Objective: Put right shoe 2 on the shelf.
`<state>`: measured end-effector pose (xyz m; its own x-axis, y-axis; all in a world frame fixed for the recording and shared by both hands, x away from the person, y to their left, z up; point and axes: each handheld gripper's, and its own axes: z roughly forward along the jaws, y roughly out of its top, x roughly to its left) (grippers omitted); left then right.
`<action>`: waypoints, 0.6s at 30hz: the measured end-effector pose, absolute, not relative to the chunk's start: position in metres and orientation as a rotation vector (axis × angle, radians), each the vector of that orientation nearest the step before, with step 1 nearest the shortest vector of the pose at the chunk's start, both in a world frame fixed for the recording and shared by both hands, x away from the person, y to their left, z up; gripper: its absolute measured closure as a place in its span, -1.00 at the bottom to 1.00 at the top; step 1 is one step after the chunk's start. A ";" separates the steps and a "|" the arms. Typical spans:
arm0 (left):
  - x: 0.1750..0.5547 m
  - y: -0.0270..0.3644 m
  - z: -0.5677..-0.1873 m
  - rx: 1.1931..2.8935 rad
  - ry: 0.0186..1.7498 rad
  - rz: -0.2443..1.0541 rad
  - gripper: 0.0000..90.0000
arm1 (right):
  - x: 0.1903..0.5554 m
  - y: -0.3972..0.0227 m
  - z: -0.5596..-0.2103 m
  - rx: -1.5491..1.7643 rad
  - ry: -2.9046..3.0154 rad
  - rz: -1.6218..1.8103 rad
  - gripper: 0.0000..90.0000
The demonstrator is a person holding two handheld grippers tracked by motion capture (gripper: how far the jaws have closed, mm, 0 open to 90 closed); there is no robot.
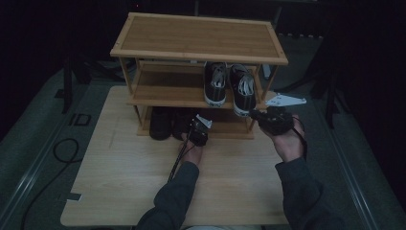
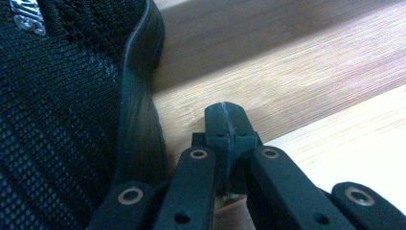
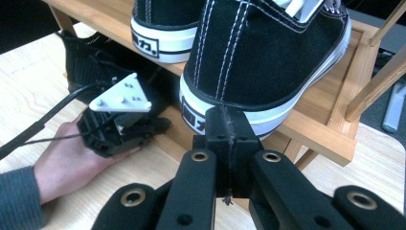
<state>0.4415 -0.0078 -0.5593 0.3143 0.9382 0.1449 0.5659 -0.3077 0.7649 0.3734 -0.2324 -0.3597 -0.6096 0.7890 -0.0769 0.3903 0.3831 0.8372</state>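
Black right hand-held gripper [image 3: 225, 125] closed, level, behind sneaker heel [image 3: 249, 103]

Dim room, grey carpet floor [image 1: 33, 129], pale wooden table [image 1: 119, 182], dark surroundings.

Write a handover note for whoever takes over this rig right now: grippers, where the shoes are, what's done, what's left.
Left gripper: shut, empty, at the bottom shelf beside the black knit shoe.
Right gripper: shut, empty, just in front of the heel of the right-hand canvas sneaker.
Shoes: both canvas sneakers sit on the middle shelf of the wooden rack, the right-hand one overhanging the front edge. Dark shoes are on the bottom shelf.
Done: all shoes racked.
Left: probably nudge the overhanging sneaker in.
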 end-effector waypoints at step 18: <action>0.442 -0.007 -0.559 1.976 1.327 0.793 1.00 | 0.388 -0.222 -0.362 1.042 2.144 1.135 1.00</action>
